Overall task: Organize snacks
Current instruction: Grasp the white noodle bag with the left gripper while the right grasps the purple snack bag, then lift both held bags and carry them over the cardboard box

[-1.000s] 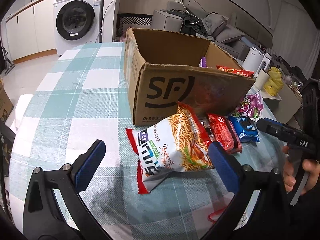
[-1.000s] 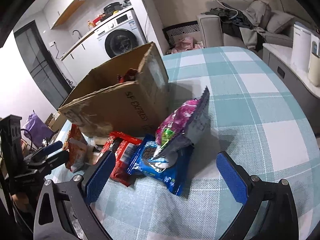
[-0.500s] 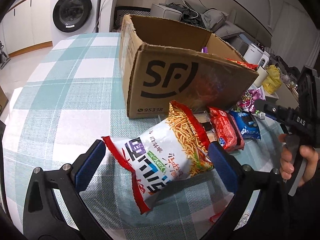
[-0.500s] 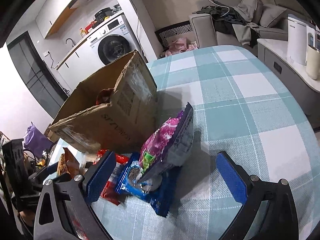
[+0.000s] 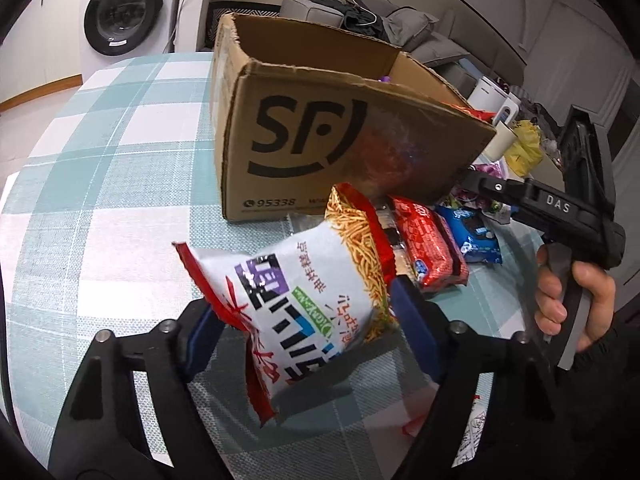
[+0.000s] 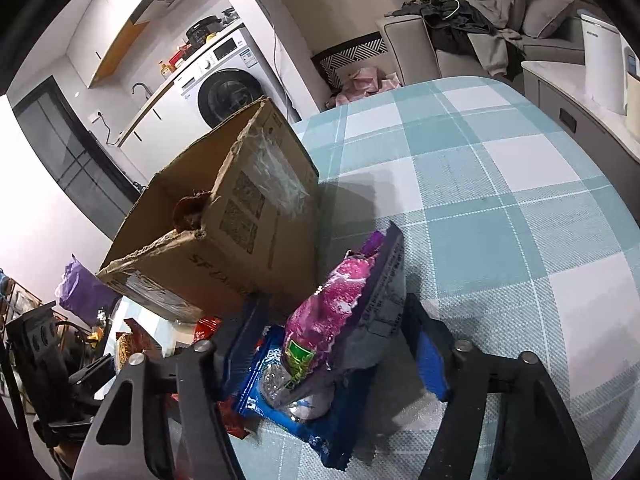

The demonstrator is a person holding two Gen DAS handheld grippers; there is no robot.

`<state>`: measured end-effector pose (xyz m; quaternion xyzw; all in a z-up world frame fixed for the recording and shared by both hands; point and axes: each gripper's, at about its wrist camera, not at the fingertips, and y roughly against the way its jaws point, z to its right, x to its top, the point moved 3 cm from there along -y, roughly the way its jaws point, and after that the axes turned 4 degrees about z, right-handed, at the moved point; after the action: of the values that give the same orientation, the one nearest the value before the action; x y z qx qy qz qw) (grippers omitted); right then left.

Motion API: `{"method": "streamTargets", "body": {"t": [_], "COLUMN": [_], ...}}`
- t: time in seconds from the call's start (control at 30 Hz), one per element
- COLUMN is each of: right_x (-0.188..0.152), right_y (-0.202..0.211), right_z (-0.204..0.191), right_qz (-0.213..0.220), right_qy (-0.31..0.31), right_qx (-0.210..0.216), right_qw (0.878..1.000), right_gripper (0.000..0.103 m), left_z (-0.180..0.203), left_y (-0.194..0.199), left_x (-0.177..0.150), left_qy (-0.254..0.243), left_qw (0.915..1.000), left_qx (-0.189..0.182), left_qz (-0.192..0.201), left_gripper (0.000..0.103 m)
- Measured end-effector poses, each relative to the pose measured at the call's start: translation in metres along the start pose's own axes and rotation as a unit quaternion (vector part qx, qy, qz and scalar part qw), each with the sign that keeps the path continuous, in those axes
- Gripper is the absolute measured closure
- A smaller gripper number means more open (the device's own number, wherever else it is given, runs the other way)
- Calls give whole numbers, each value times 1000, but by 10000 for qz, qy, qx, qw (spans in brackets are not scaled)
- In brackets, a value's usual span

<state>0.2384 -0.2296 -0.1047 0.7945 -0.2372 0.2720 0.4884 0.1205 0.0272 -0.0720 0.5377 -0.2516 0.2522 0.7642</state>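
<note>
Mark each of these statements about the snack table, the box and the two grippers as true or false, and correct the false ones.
1. The noodle-snack bag sits between the left gripper fingers, whose jaws are closing. True.
2. The cardboard box is sealed shut. False: its top is open, and packets show inside.
3. The purple snack bag lies flat on the tablecloth. False: it stands up on the blue cookie packet, between the right gripper fingers, which are closing.
4. A red packet lies on the table between the noodle-snack bag and the blue cookie packet. True.
5. The table is bare wood. False: a teal-and-white checked cloth covers it.
</note>
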Motion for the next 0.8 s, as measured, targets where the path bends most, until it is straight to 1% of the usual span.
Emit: {"method": "streamTargets", "body": {"t": [0.07,0.13,0.2,0.37,0.43,0.53,0.8], "right_x": [-1,-1,-2,-5,-5,-6,-7], "right_y": [0,1,2,5,8,12,28], "right_z": [-2,-3,-4,-2,-3,-2,-4], "right_qz": [7,5,15,55,121,167,343], "right_qy": [41,82,99,89,119,117,128], "right_qx": [-26,-47,-54,-56,-61,-35,19], "right_qw": [10000,10000,9999,9999,9998,9998,9993], "right_gripper": [37,43,48,51,55,57,58], "left_z": [1,1,1,1,1,0,5], "left_y": [1,2,5,12,14,17,31], "left_x": [0,0,0,1,2,3,5], "left_qy": [-36,-77,-105,-105,-115,-139,-222], "left_qw": [10000,10000,9999,9997,9996,9995,9987], "left_qx": [-12,-6,4,12,24,16,25], "left_qz": [23,59,122,226,242,293,451], "left_gripper": [31,32,34,36,36,36,36]}}
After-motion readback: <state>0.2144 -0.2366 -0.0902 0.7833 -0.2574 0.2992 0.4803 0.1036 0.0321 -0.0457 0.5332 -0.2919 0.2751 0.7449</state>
